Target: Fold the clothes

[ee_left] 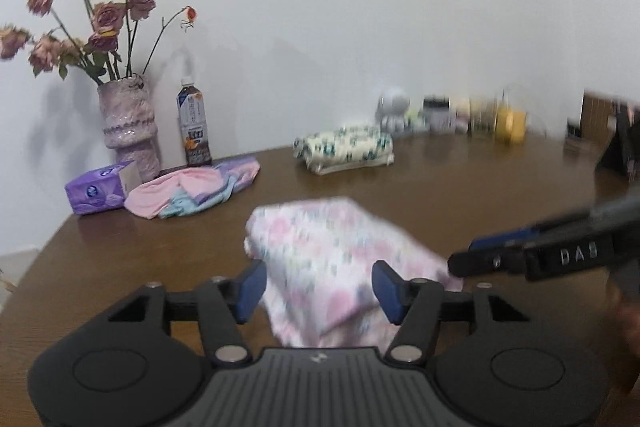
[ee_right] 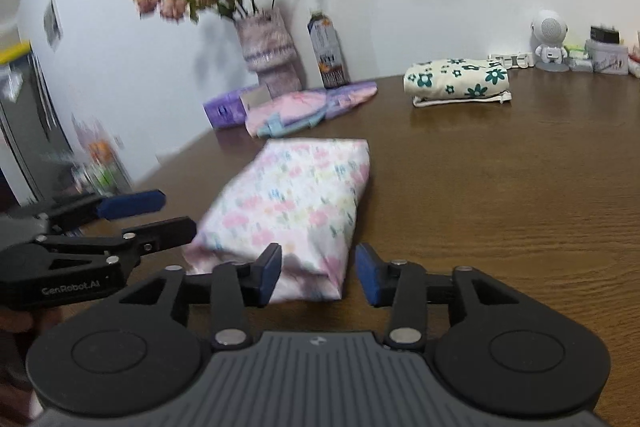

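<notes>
A folded garment [ee_left: 336, 259] with a pink floral print lies on the brown wooden table [ee_left: 460, 187]. It also shows in the right wrist view [ee_right: 292, 203]. My left gripper [ee_left: 318, 287] is open, with the garment's near end between its blue pads. My right gripper [ee_right: 318, 273] is open over the garment's near right corner. In the left wrist view the right gripper [ee_left: 464, 261] comes in from the right, its tips at the garment's edge. In the right wrist view the left gripper [ee_right: 176, 213] sits at the garment's left side.
A folded cream garment with green flowers [ee_right: 458, 79] lies at the back. A pink and blue cloth pile [ee_left: 192, 195], a purple tissue pack [ee_left: 98, 189], a vase of dried roses [ee_left: 128, 123] and a bottle [ee_left: 194, 127] stand back left. Small items [ee_left: 452, 115] line the back wall.
</notes>
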